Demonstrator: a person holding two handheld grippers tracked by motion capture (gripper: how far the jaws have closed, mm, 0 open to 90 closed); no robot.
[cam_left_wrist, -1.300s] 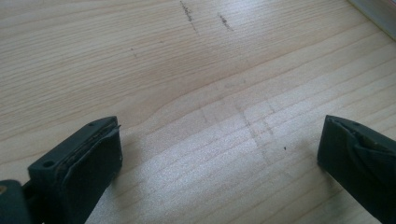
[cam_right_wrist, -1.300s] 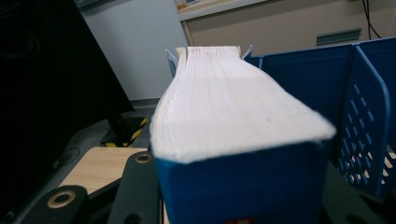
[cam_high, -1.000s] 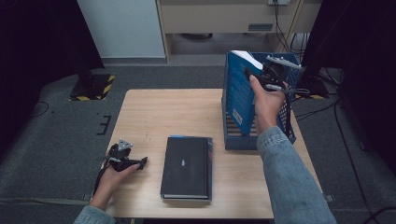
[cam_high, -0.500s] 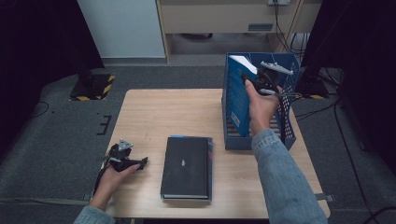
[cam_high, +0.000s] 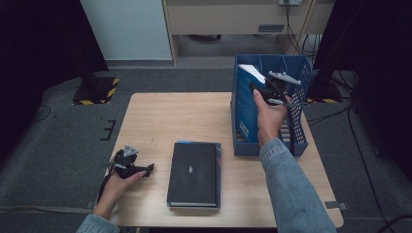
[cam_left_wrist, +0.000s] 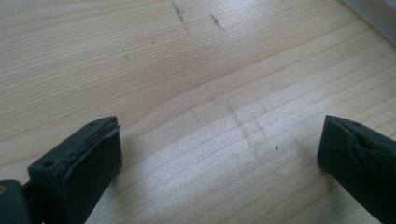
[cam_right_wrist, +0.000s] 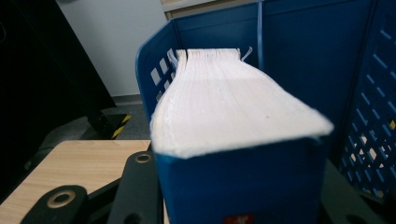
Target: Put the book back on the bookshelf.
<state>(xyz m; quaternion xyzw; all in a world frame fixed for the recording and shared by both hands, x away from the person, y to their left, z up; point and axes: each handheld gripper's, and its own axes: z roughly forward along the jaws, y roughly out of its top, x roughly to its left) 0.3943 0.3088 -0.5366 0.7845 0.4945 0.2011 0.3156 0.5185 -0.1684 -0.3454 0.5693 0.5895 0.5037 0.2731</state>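
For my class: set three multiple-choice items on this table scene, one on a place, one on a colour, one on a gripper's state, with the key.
1. Where is the blue book held by the right gripper?
A. in the blue file rack
B. flat at the table's left edge
C. on the floor

2. What colour is the cover of the book lying flat?
A. red
B. black
C. yellow

3. How does the left gripper stand?
A. shut on a pen
B. shut on a book
C. open over bare table

Key: 1 A, rack walls surround the book; 2 B, its top is black; 3 C, jaws wide apart with wood between.
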